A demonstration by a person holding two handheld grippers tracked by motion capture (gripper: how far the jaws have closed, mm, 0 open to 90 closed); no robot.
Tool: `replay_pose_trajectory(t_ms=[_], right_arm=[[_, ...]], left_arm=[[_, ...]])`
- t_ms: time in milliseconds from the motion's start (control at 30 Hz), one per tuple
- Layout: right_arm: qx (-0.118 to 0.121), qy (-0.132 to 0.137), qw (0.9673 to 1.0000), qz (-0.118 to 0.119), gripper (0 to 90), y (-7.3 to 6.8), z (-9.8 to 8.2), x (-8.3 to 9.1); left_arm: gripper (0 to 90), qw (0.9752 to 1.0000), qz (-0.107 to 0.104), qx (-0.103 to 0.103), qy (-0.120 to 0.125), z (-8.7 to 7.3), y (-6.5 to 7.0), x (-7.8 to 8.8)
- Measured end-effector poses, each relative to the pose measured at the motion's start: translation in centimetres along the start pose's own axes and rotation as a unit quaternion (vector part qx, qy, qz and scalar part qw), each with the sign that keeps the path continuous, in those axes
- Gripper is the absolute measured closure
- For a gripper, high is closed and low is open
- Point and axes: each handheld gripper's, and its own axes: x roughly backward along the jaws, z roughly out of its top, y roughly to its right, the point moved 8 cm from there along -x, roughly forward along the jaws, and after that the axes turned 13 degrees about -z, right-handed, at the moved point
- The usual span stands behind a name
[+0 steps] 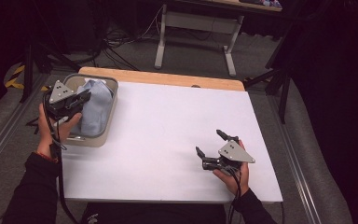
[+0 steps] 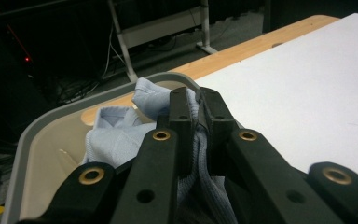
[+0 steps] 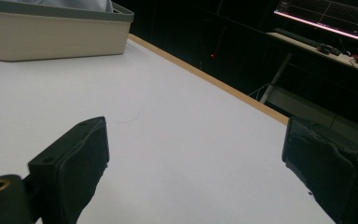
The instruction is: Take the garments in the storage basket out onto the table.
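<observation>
The white table (image 1: 168, 140) lies bare across the middle of the frame, with much free room between both hands. At upper left, the beige bin (image 1: 103, 135) stands at the table's edge with the light blue cloth (image 1: 95, 109) inside. The left gripper (image 1: 83, 98) reaches over the bin from the left, jaws pinched on a fold of the cloth. At lower right, the right gripper (image 1: 209, 142) rests low over the table, jaws spread wide with nothing between them.

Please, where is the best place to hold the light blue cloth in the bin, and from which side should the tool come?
Grip a raised fold near the top of the light blue cloth, coming from above. The bin walls block the sides, and the bunched ridges stand up for pinching. The left tool is already shut on such a fold.
</observation>
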Motion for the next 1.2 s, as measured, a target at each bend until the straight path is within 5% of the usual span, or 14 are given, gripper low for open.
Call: replay_pose_trajectory(t_ms=[1200], right_arm=[[-0.012,0.001,0.9999,-0.001,7.5,0.60,-0.14,-0.10]], left_arm=[[85.2,0.9995,0.012,-0.011,0.026,0.22,-0.18,0.78]])
